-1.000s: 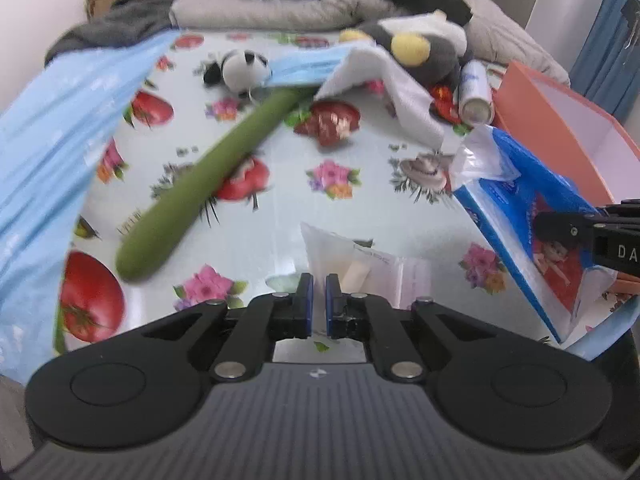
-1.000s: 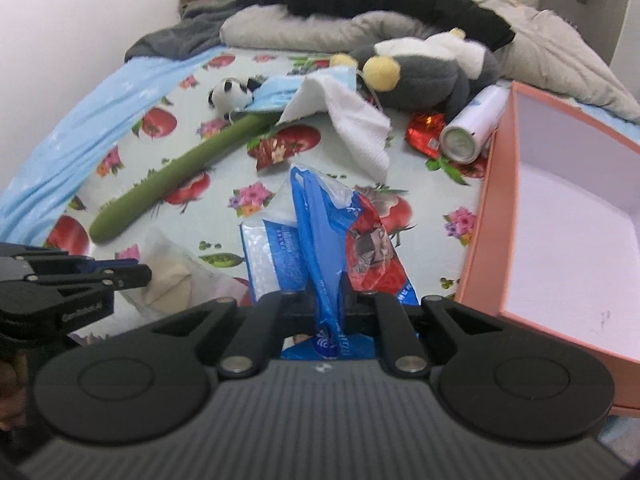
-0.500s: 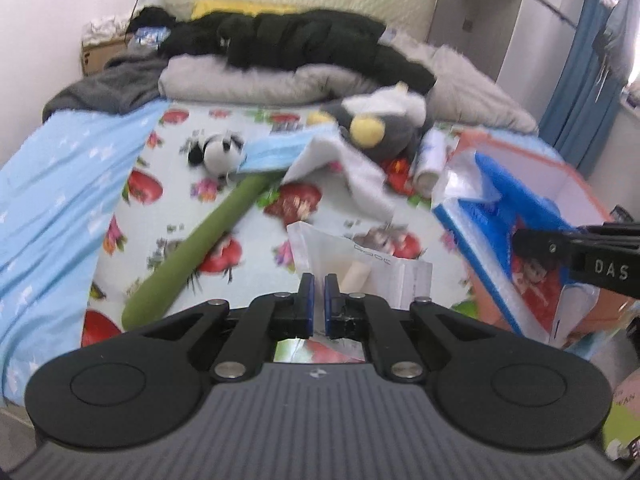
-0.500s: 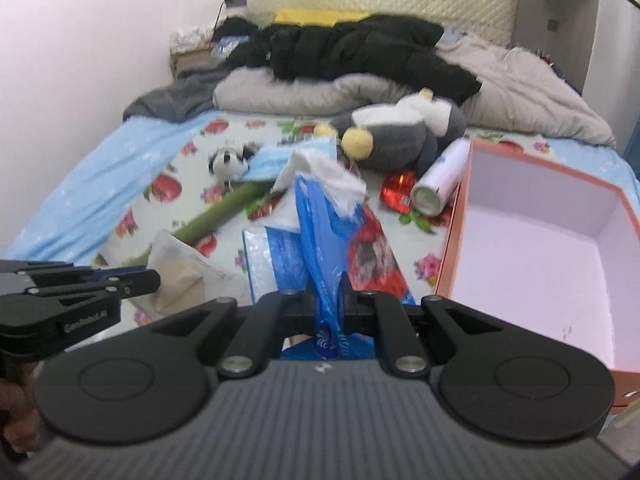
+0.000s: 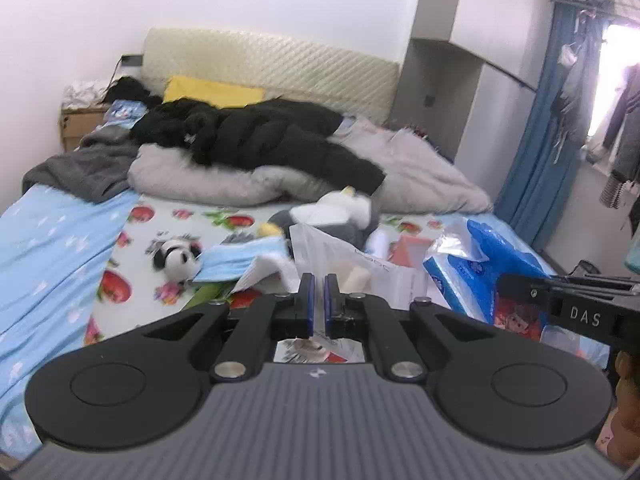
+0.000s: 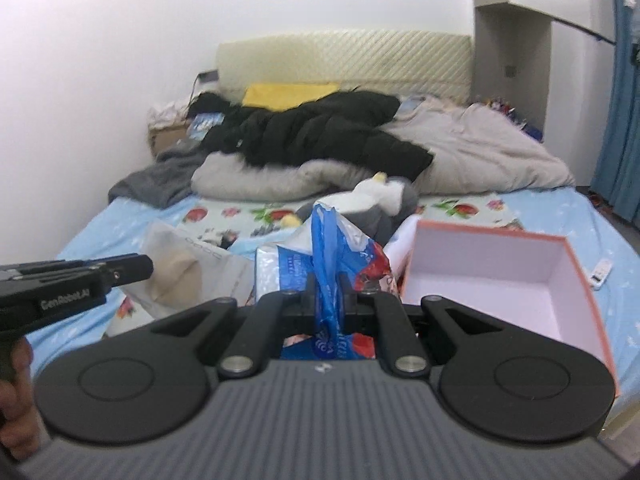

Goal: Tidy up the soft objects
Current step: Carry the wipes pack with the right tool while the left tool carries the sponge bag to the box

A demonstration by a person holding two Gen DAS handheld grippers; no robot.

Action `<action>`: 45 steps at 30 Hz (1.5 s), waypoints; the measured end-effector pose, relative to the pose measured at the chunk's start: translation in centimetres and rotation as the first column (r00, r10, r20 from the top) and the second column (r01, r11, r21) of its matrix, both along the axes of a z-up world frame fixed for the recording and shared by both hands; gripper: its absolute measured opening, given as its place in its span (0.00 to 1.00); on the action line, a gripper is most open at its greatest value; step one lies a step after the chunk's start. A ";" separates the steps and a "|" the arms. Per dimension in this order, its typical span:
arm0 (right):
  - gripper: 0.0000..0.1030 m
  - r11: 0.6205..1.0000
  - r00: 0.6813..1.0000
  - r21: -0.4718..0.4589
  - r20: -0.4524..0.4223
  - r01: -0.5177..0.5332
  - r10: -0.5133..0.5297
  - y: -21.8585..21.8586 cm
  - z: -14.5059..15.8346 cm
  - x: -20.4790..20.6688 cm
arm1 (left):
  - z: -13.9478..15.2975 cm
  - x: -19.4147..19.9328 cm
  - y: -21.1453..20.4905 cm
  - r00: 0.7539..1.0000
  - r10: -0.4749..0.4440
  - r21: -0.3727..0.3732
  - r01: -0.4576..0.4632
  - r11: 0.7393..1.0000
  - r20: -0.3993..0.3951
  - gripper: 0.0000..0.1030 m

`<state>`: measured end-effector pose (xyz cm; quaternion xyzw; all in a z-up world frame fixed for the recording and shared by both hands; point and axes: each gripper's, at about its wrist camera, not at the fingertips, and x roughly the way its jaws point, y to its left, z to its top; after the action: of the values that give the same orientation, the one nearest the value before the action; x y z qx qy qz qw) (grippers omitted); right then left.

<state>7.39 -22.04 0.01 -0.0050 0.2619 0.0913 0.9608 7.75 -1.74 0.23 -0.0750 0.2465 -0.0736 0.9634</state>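
Right wrist only: pink box (image 6: pixel 496 276) interior.

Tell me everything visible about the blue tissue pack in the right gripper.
The blue tissue pack is a soft plastic-wrapped pack, blue and white with a red cartoon print, its torn top crumpled upward. The right gripper is shut on its wrapper, so it hangs above the bed beside the open pink box. In the left wrist view it shows at right, with clear film sticking up.
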 end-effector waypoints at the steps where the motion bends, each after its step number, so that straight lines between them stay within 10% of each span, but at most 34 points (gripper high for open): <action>1: 0.11 1.000 1.000 0.001 0.009 0.009 -0.009 -0.3 0.3 -0.2 | 0.4 -0.1 -0.4 1.000 -0.010 -0.003 0.010 1.000 0.008 0.06; 17: 0.11 0.976 0.976 0.012 -0.021 0.218 -0.218 -8.2 0.3 0.9 | 1.5 4.9 -10.1 0.976 -0.219 -0.015 0.219 0.976 -0.006 0.06; 31: 0.11 0.961 0.936 -0.006 -0.226 0.277 -0.271 -12.9 -6.6 8.1 | -10.6 15.7 -12.0 0.917 -0.246 0.011 0.263 0.965 -0.316 0.07; 35: 0.11 0.959 0.923 0.004 -0.275 0.282 -0.270 -13.4 -8.2 9.3 | -15.5 16.7 -11.5 0.867 -0.251 0.068 0.309 0.949 -0.431 0.48; 45: 0.11 0.951 0.901 0.009 -0.324 0.309 -0.289 -14.2 -10.1 10.3 | -23.4 15.9 -12.4 0.772 -0.346 0.207 0.515 0.832 -0.532 0.68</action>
<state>17.69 -36.21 -10.06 0.0789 0.4082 -0.0498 0.9081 23.60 -14.16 -23.16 0.1368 0.4935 -0.2314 0.8271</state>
